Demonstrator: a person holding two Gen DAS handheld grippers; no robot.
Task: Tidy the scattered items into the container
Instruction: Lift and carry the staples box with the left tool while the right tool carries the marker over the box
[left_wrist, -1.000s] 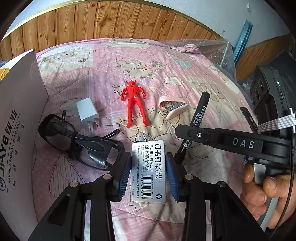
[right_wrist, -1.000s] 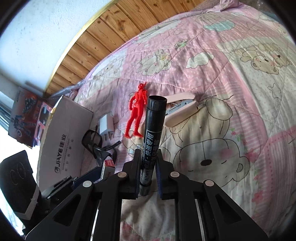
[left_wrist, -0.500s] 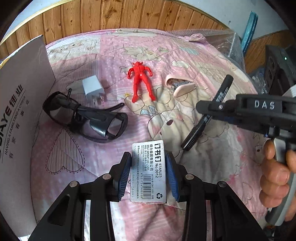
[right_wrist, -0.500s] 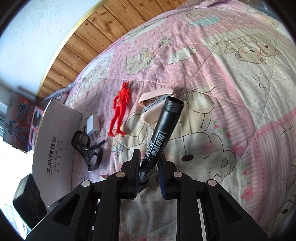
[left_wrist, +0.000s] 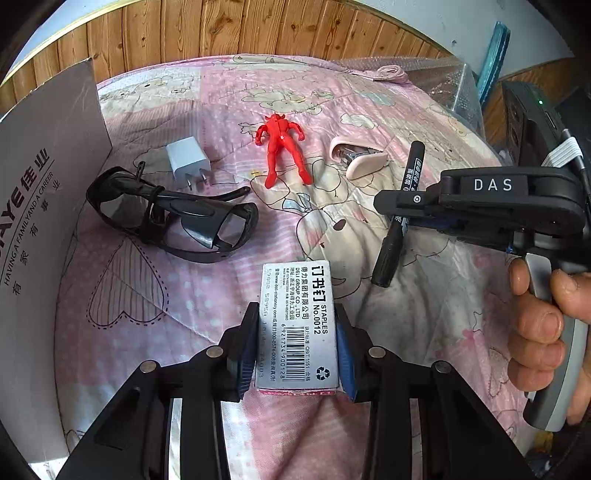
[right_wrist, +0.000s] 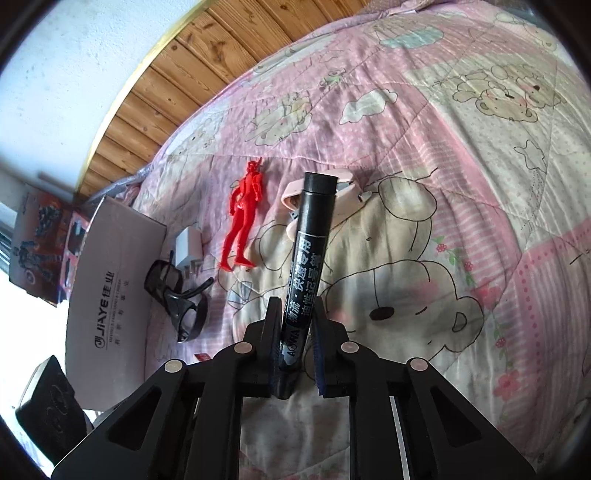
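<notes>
Clearly your left gripper (left_wrist: 297, 345) clamped the staples box (left_wrist: 298, 325), hiding its sides. Your right gripper (right_wrist: 295, 341) pinched the marker (right_wrist: 308, 254), whose barrel blocked part of the stapler (right_wrist: 347, 206).

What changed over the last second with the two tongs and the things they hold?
The left tongs kept the staple box clamped and drew back from the bed items. The right tongs kept the black marker, which tilted, then came back near upright in its view. Nothing was picked up or let go. Sunglasses, charger, red figure, stapler and cardboard box stayed put.
</notes>
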